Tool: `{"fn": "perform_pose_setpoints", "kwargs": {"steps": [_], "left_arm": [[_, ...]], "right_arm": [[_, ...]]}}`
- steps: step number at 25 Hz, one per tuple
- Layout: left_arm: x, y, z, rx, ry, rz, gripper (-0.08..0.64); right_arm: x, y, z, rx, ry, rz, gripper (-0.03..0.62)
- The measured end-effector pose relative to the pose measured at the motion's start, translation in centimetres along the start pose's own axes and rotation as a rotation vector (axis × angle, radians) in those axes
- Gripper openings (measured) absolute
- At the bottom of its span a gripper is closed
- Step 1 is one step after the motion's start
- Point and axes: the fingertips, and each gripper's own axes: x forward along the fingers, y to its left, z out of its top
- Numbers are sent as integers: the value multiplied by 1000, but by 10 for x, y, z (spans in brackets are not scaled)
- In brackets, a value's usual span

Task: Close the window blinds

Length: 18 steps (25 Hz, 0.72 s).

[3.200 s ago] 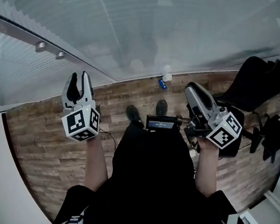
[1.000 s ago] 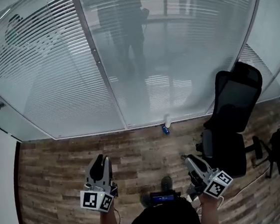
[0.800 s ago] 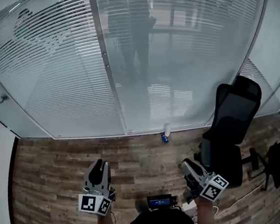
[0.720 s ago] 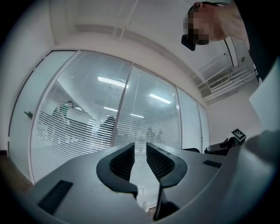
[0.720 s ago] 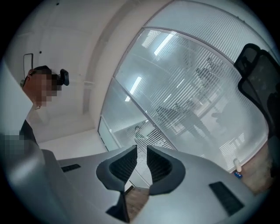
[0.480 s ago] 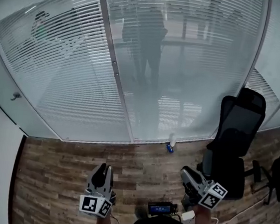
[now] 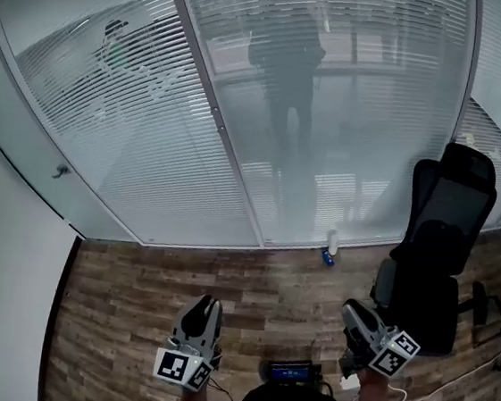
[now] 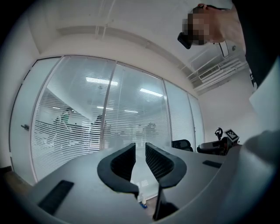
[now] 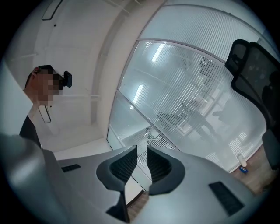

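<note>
The left tongs [image 7: 206, 305] and right tongs [image 7: 353, 311] are held well apart from the blinds [image 7: 352, 99]. Both are narrowly parted, with nothing clamped.

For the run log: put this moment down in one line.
left gripper: open, empty | right gripper: open, empty | blinds: slats open, untouched | chair: by the glass, right
</note>
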Motion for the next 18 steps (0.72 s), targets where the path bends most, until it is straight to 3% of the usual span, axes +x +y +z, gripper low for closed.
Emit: {"fn": "perform_pose_setpoints", "kwargs": {"steps": [11,18], "left_arm": [[-38,-35,5,18,34,13,78],[-42,-31,7,-60,-15,-27,74]], "right_arm": [[-29,-1,-12,49,7,42,71],[-40,10,-8,5,-16,11,71]]}}
